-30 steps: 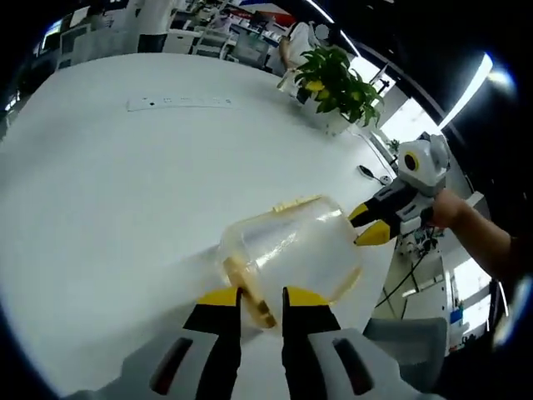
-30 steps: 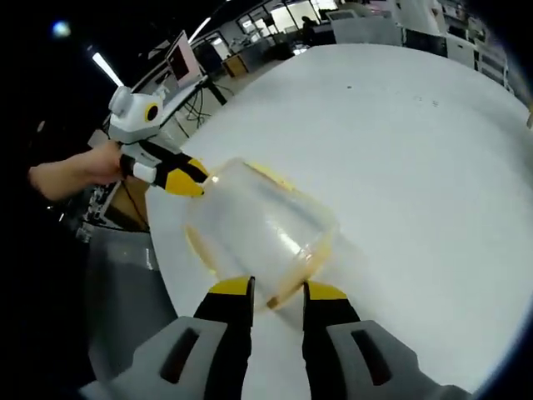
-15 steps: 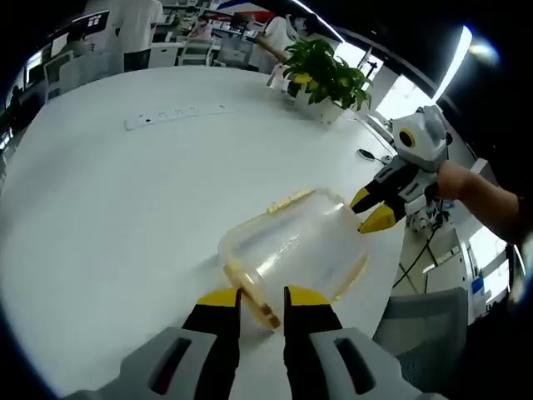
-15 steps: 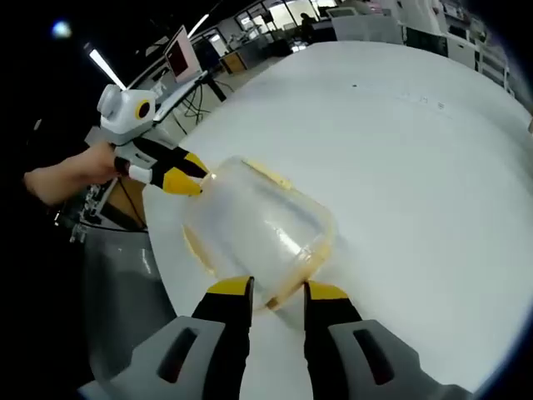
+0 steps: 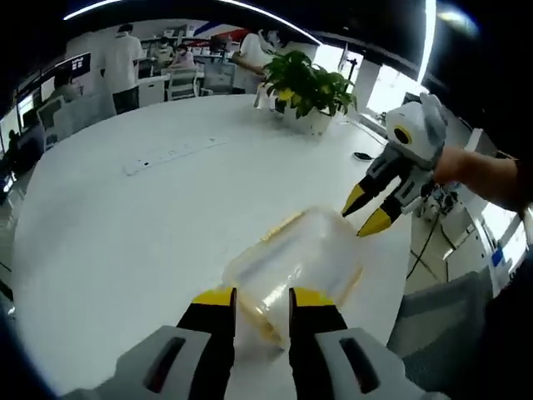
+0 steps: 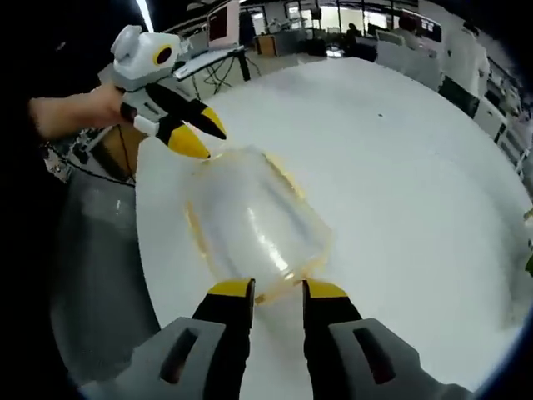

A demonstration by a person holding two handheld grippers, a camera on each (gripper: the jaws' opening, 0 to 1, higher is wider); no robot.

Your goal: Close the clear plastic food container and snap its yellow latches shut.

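Clear food container (image 5: 293, 265) sits on the white table (image 5: 125, 225) bracketed end-to-end, left gripper (image 5: 261, 302) and right gripper (image 6: 277, 292) each with fingers parted around a yellow latch (image 5: 265, 321), likely staged for snapping.

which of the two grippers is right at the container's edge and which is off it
The left gripper is the one at the clear container, its fingers either side of the near yellow-trimmed edge. The right gripper hangs just beyond the far end, apparently clear of it.
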